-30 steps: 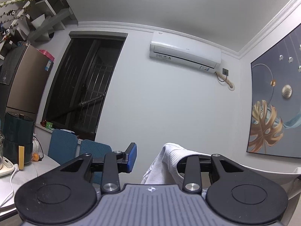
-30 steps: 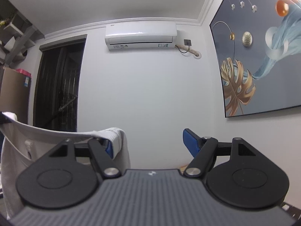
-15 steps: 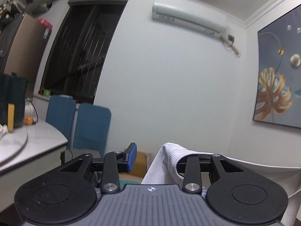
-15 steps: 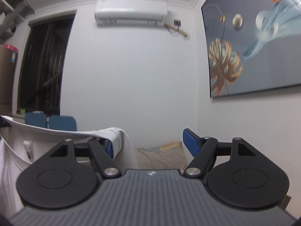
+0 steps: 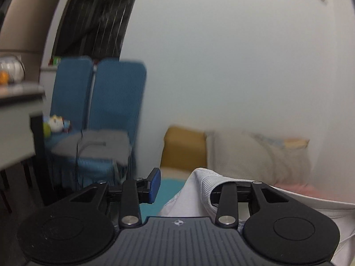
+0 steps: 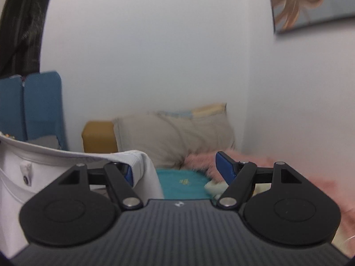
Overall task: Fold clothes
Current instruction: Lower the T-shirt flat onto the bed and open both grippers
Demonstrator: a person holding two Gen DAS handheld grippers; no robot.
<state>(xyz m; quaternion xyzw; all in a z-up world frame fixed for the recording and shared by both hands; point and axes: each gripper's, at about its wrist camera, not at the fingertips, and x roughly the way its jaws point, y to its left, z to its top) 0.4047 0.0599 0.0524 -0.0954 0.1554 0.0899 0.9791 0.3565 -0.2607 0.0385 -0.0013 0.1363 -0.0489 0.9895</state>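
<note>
A white garment with a ribbed edge (image 5: 199, 190) hangs over the right finger of my left gripper (image 5: 184, 181) and hides its tip. The blue left pad (image 5: 155, 178) stands apart from the cloth, and the jaws are opening. In the right wrist view the same white garment (image 6: 44, 161) stretches in from the left and drapes over the left finger of my right gripper (image 6: 175, 168). That gripper's right pad (image 6: 223, 163) is well clear of the cloth, so the jaws stand open. The garment is strung between the two grippers.
Ahead lies a bed with a beige pillow (image 6: 173, 137), a mustard cushion (image 6: 98, 136), a teal cloth (image 6: 182, 181) and a pink fluffy blanket (image 6: 255, 161). Two blue chairs (image 5: 111, 102) with a grey item (image 5: 99, 144) and a table edge (image 5: 17, 110) stand at the left.
Both grippers have dropped fast and tipped downward; the view went from ceiling and air conditioner to chairs and bed. The white garment stayed hooked over the same fingers.
</note>
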